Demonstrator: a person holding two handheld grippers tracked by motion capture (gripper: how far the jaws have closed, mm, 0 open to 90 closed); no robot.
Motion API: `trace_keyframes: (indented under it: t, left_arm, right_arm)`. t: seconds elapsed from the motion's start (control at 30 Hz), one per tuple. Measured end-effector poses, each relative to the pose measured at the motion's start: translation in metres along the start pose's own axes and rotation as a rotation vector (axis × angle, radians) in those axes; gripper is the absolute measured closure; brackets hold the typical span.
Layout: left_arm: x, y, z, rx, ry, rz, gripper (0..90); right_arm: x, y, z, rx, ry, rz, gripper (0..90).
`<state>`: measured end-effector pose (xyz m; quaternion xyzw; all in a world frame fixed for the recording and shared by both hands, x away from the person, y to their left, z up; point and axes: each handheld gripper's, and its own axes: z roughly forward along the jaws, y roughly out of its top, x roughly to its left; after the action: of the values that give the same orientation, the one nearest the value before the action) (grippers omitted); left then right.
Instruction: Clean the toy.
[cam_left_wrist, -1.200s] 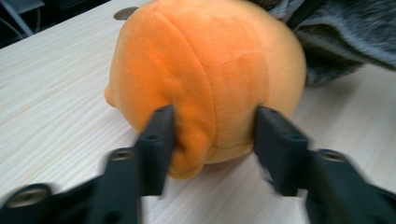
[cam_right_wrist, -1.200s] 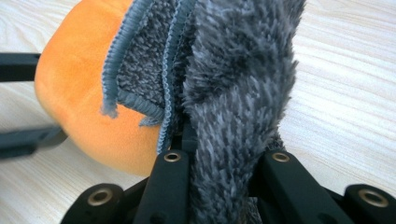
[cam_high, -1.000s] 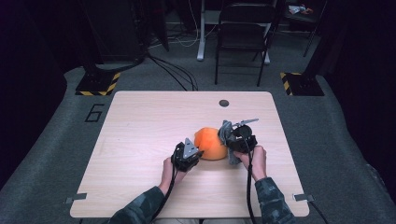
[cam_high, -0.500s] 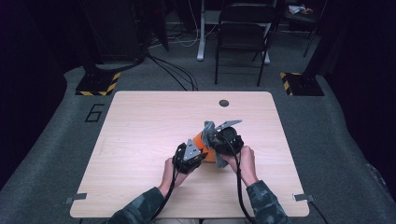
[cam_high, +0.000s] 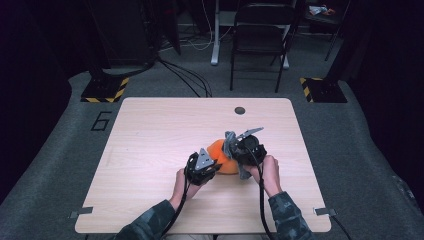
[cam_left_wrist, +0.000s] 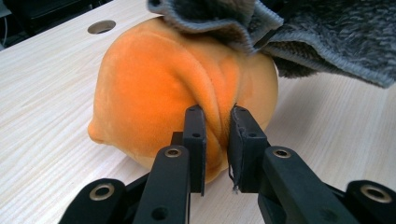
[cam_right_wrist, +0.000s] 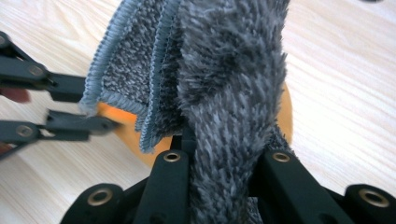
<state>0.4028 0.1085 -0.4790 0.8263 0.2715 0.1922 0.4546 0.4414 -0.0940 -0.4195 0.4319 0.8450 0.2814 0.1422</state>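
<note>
High view: your left gripper (cam_high: 216, 165) pinches the orange toy (cam_left_wrist: 177, 88) mid-table (cam_high: 150, 130). Your right gripper (cam_right_wrist: 219, 154) squeezes a grey cloth (cam_right_wrist: 224, 84), probably resting on the toy.

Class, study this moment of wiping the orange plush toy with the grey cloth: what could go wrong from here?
1. The left gripper pinches only a fold of the orange plush toy; the fabric may slip free.
2. The grey cloth bunched in the right gripper may drag the toy across the table.
</note>
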Motion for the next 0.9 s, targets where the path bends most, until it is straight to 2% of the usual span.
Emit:
trace_keyframes:
  t: [0.07, 0.13, 0.23, 0.3, 0.4, 0.53, 0.63, 0.67, 0.73, 0.8, 0.83, 0.87, 0.9]
  left_arm:
    - [0.000, 0.000, 0.000, 0.002, 0.004, 0.000, 77.9]
    - [0.001, 0.000, 0.000, 0.000, 0.009, 0.000, 77.6]
    - [0.002, -0.001, 0.001, -0.002, 0.008, -0.008, 76.9]
    - [0.002, -0.001, 0.001, 0.000, 0.003, -0.018, 76.6]
    - [0.003, -0.001, 0.001, -0.001, 0.004, -0.017, 76.6]
    - [0.003, -0.001, 0.001, 0.000, 0.003, -0.018, 76.6]
    - [0.004, -0.001, 0.001, -0.002, 0.003, -0.022, 76.6]
    - [0.005, -0.001, 0.001, 0.000, 0.001, -0.019, 76.6]
    - [0.005, -0.001, 0.001, -0.001, 0.004, -0.024, 76.6]
    - [0.005, -0.002, 0.001, 0.004, 0.001, -0.030, 76.6]
    - [0.005, -0.002, 0.001, 0.006, 0.001, -0.028, 76.7]
    - [0.005, -0.002, 0.002, 0.006, 0.003, -0.026, 76.7]
    - [0.005, -0.002, 0.002, 0.005, 0.007, -0.024, 76.7]
  right_arm:
    - [-0.004, -0.002, 0.001, 0.008, 0.000, 0.029, 77.7]
    - [-0.009, -0.004, 0.002, 0.025, -0.017, 0.030, 77.7]
    - [-0.016, -0.008, 0.004, 0.041, -0.012, 0.059, 77.7]
    - [-0.023, -0.011, 0.007, 0.046, 0.014, 0.076, 77.7]
    - [-0.029, -0.015, 0.010, 0.065, 0.004, 0.109, 77.7]
    - [-0.039, -0.023, 0.017, 0.096, -0.009, 0.128, 77.7]
    - [-0.045, -0.030, 0.027, 0.127, -0.027, 0.162, 77.7]
    - [-0.047, -0.033, 0.032, 0.140, -0.037, 0.161, 77.6]
    - [-0.050, -0.040, 0.042, 0.167, -0.028, 0.172, 77.6]
    - [-0.054, -0.045, 0.048, 0.172, 0.004, 0.181, 77.5]
    - [-0.056, -0.044, 0.047, 0.175, 0.010, 0.188, 77.5]
    - [-0.057, -0.042, 0.043, 0.197, -0.003, 0.185, 77.6]
    - [-0.058, -0.040, 0.038, 0.194, -0.023, 0.170, 77.6]
